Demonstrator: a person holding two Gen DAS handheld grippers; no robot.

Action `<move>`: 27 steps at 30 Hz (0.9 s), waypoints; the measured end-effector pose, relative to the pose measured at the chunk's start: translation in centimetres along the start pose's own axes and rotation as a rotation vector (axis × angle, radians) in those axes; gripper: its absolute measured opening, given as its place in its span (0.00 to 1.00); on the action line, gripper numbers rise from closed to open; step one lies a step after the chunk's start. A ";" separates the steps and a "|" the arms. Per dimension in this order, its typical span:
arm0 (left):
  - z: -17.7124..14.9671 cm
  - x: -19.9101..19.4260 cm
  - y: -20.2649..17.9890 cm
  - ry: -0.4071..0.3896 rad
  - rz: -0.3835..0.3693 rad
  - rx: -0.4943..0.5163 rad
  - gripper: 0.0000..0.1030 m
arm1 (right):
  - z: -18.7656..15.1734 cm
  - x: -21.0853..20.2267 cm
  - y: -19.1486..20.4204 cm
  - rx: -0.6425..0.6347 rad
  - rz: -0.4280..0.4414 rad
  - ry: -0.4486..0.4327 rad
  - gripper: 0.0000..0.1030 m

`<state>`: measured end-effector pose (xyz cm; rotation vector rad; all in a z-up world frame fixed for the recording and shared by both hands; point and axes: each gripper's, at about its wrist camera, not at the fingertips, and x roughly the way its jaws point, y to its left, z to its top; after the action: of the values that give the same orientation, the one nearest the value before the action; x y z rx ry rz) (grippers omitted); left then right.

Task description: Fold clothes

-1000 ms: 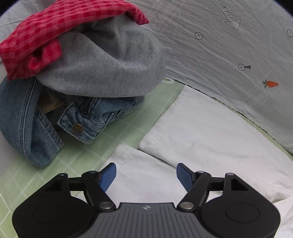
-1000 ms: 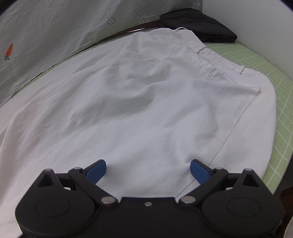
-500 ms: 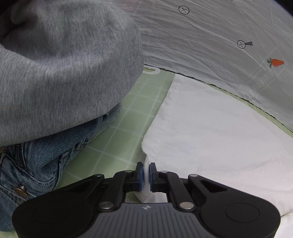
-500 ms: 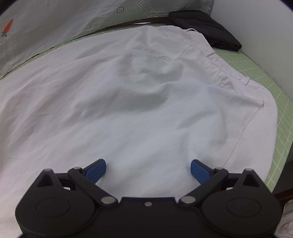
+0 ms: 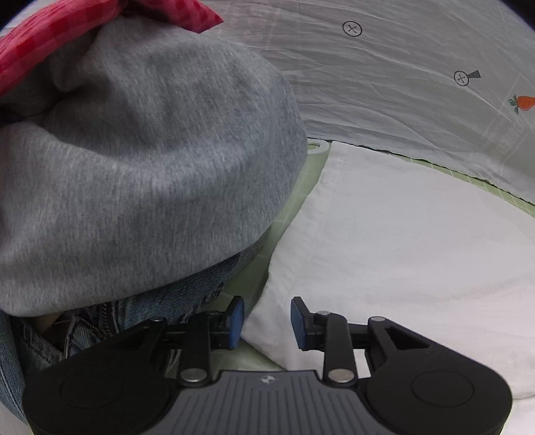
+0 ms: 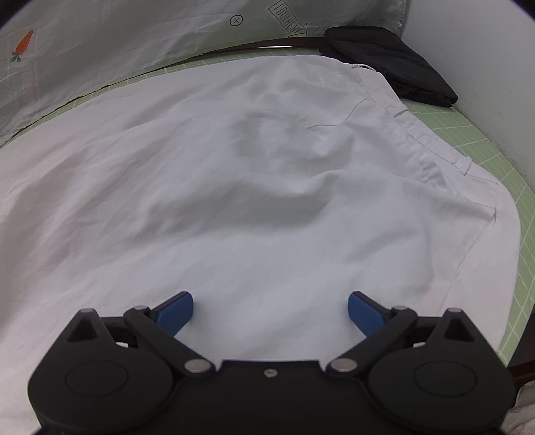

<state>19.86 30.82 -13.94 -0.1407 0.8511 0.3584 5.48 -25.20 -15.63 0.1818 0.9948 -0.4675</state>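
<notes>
The white trousers [image 6: 267, 187] lay spread across the green gridded mat [image 6: 468, 134], wide and mostly flat, with soft rumples and a shadowed hollow near the middle. Their waistband ran along the far right side, a belt loop showing on it, and a side seam curved down toward the near right edge. In the left wrist view the same white cloth [image 5: 418, 251] showed a hemmed leg end lying on the mat, just beside a heap of other clothes: a gray sweatshirt [image 5: 150, 174] bulging over a denim garment [image 5: 187, 301], with a red checked cloth [image 5: 67, 30] on top. A folded black garment [image 6: 394, 63] sat at the far right corner of the mat, touching the trousers' top edge.

The left gripper [image 5: 266, 323] tilted down over the corner of the leg end; its blue pads had just been opening and stood partly apart, the cloth's edge between them but not pinched. The right gripper [image 6: 271, 309] pointed down over the broad middle of the trousers, its fingers spread wide, holding nothing.
</notes>
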 end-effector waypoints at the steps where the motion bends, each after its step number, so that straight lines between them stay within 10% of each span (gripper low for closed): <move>1: -0.3 -0.9 -0.1 -0.008 -0.011 -0.013 0.54 | 0.0 0.0 -0.3 0.009 0.014 -0.006 0.98; 13: -9.6 -11.0 -8.5 0.047 -0.105 0.007 0.69 | -0.1 -0.9 -7.5 0.130 0.191 -0.063 0.98; 27: -19.6 -16.7 -17.9 0.210 -0.200 0.002 0.72 | 0.0 -0.5 -25.7 0.472 0.254 -0.098 0.99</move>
<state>2.44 4.75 -14.47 -0.2624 1.0347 0.1563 -6.48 -47.86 -13.58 0.6939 0.7401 -0.4669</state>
